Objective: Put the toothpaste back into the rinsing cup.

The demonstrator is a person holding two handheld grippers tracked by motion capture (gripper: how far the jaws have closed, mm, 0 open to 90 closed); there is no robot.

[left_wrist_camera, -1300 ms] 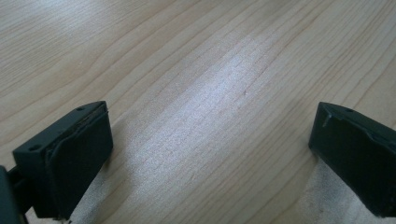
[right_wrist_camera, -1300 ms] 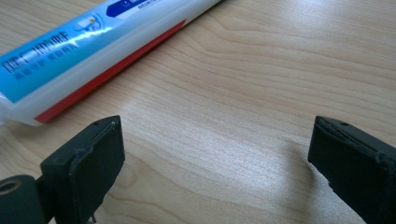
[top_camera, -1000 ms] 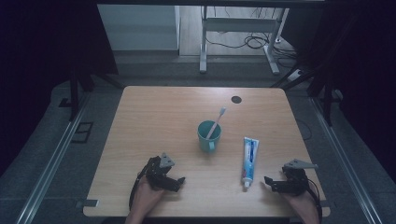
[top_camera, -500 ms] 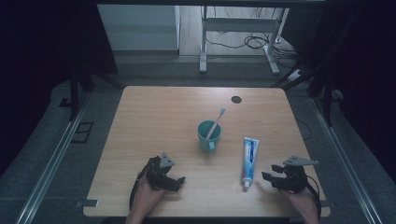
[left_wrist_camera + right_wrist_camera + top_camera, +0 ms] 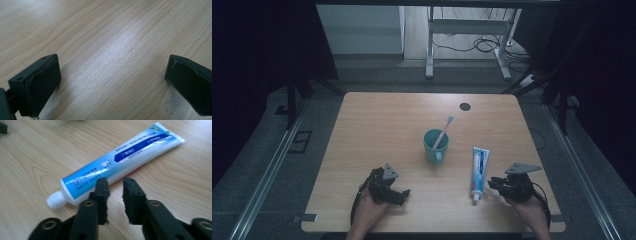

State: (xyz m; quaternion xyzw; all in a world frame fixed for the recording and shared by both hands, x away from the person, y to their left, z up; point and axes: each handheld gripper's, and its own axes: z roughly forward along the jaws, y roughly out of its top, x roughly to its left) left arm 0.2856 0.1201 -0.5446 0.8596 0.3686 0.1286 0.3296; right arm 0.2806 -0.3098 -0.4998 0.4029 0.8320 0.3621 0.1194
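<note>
On top of the light wooden table (image 5: 387, 120), the biggest loose thing is a teal plastic mug (image 5: 434, 146) near the middle, with a white toothbrush (image 5: 444, 131) standing in it, leaning back and to the right. Just right of the mug lies a blue-and-white toothpaste tube (image 5: 478, 171), flat, white cap toward the near edge. Compared with a second ago, the right gripper (image 5: 114, 182) has slid in toward the tube; its jaws are nearly closed with a thin gap, tips just beside the tube's cap end, gripping nothing. The left gripper (image 5: 112, 82) looks like it hasn't budged, sitting low over bare wood near the front-left with its jaws spread wide and empty.
</note>
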